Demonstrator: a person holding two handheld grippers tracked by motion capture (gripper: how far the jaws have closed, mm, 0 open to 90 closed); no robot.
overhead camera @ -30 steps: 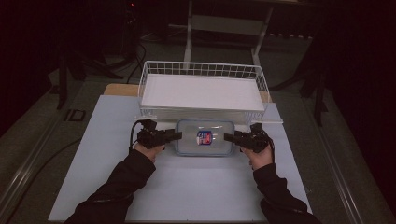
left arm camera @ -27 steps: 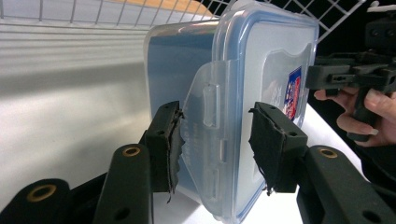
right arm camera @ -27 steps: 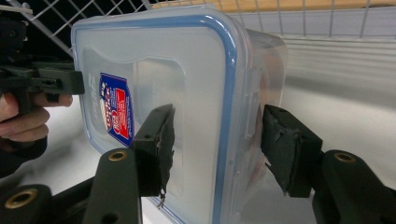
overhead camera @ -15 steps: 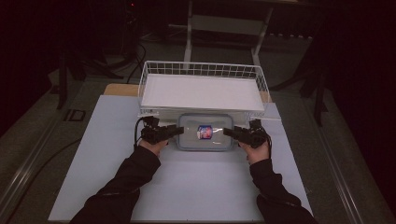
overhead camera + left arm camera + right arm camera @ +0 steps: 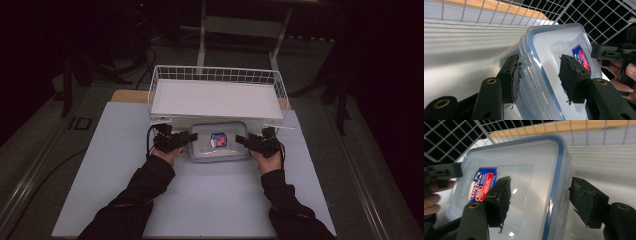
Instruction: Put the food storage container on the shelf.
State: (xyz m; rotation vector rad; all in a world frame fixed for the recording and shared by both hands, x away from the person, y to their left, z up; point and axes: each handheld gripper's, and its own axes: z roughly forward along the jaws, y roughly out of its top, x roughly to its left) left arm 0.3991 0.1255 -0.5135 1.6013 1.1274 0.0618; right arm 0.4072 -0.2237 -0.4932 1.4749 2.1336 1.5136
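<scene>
Now the left gripper (image 5: 187, 137) straddles the left end of the clear rectangular plastic container with a blue-sealed lid (image 5: 218, 141); its jaws have just been opening, one pad beside the side clip, the other over the lid, seemingly no longer pressing. At the other end, the right gripper (image 5: 242, 140) has also been opening, and a clear gap shows at its outer pad. The container sits on the white table (image 5: 200, 195), just before the white wire basket (image 5: 216, 95).

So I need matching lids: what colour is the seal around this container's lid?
Blue seal, clearest in the right gripper view.
</scene>
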